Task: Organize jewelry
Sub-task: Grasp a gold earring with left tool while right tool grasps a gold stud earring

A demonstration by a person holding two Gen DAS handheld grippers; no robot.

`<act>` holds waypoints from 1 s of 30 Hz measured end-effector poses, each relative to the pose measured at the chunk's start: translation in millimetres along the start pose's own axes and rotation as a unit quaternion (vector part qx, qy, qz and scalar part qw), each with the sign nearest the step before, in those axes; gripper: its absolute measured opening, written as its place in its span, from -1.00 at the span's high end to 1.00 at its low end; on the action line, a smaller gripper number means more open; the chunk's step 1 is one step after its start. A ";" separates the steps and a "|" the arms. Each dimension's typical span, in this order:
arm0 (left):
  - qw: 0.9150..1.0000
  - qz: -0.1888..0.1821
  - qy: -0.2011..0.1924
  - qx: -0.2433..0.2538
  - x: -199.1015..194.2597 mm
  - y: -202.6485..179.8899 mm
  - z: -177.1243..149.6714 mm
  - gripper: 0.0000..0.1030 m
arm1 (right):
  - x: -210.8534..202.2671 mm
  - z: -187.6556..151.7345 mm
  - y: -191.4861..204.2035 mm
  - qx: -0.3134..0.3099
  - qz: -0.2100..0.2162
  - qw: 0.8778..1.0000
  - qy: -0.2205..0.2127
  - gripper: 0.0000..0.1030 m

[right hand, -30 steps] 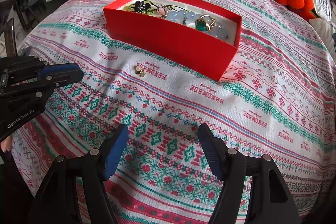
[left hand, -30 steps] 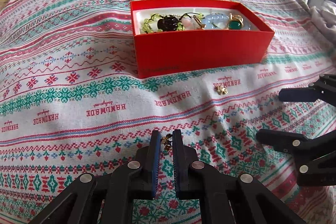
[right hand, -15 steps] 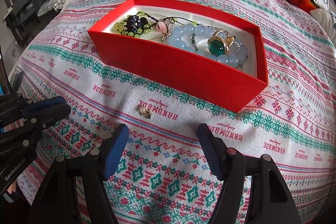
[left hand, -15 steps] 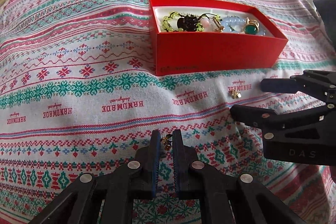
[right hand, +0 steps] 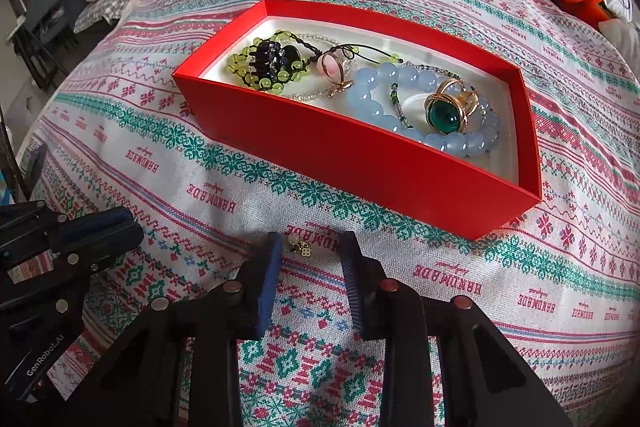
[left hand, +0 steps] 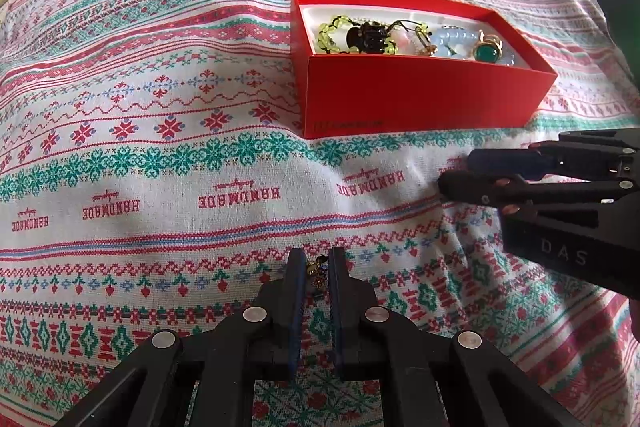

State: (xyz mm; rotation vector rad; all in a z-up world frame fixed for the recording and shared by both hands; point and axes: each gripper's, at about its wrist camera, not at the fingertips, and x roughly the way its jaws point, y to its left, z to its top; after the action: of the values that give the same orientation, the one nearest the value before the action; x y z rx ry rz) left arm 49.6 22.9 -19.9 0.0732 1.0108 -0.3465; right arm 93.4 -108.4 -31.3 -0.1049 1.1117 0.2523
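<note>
Our left gripper [left hand: 317, 269] pinches a small gold earring [left hand: 318, 271], its shape mostly hidden between the pads. Our right gripper [right hand: 308, 251] has just been closing, fingers [right hand: 269, 275] apart around a second gold earring [right hand: 301, 246] on the patterned bedspread [right hand: 460, 267], not yet pressing it, near the red jewelry box [right hand: 360, 155].
</note>
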 end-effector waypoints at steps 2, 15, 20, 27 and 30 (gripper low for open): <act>1.000 0.000 0.001 -0.001 0.4 0.5 0.0 0.89 | 0.5 1.4 -1.5 0.002 0.000 1.000 0.001 0.56; 1.000 -0.001 0.005 -0.003 1.8 5.0 0.0 0.89 | -10.8 -4.4 -15.7 0.009 0.011 1.000 0.000 0.84; 1.000 -0.010 0.009 -0.018 1.3 10.7 1.2 0.89 | -24.6 -6.6 -25.0 0.020 0.022 1.000 -0.009 0.84; 1.000 -0.013 0.008 -0.026 -1.6 15.7 2.6 0.89 | -46.6 -12.7 -38.1 0.039 0.041 0.998 -0.024 0.85; 1.000 -0.013 0.005 -0.023 -4.7 15.0 4.5 0.89 | -55.6 -14.3 -40.3 0.043 0.044 0.998 -0.031 0.85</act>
State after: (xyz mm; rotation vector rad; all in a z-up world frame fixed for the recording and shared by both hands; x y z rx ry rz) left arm 55.8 37.2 -15.0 0.0211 1.0299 -0.3465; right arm 67.9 -158.6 10.5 0.0273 1.0659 0.2837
